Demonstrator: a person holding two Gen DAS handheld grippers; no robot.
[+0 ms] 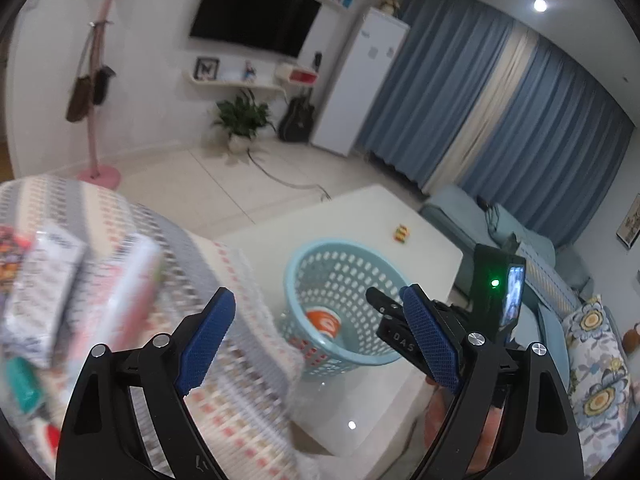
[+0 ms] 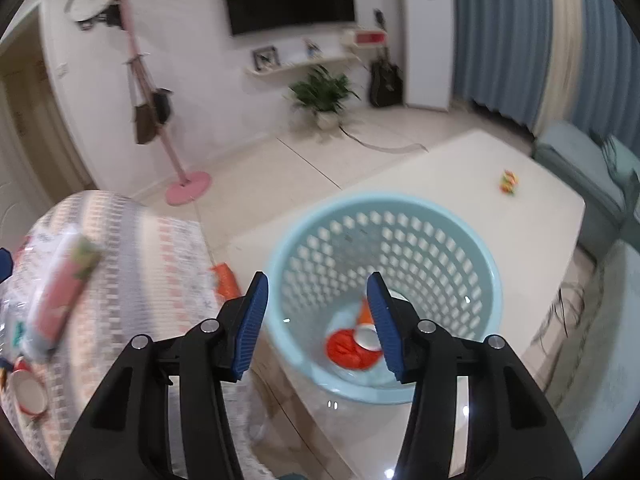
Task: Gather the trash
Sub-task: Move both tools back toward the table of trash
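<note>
your right gripper (image 2: 318,322) hangs above the light blue basket (image 2: 494,280), its jaws parted with nothing between the pads, so it reads as released. through that gap, at the bottom of the basket, you see an orange and white paper cup (image 2: 362,330) lying on its side with a red-orange scrap under it; the trash already collected sits straight below and a little ahead of your fingertips. the basket stands on the white desk (image 2: 460,168), close to its near-left corner, which looks like a sensible spot: within reach of both hands and just beside the round table with the patterned cloth (image 2: 132,248) where the rest of the clutter lies.

your left gripper (image 1: 322,338) is also spread wide and empty, with the basket ahead and between its pads. to its left, on the patterned cloth, are blurred boxes (image 1: 44,280) and packets, too smeared to name. in the right view a pink packet (image 2: 64,296) and a red-rimmed round lid or cup (image 2: 26,394) lie on that cloth, well left of the gripper. a small colourful scrap (image 2: 509,182) sits far across the desk, well apart from both grippers.
</note>
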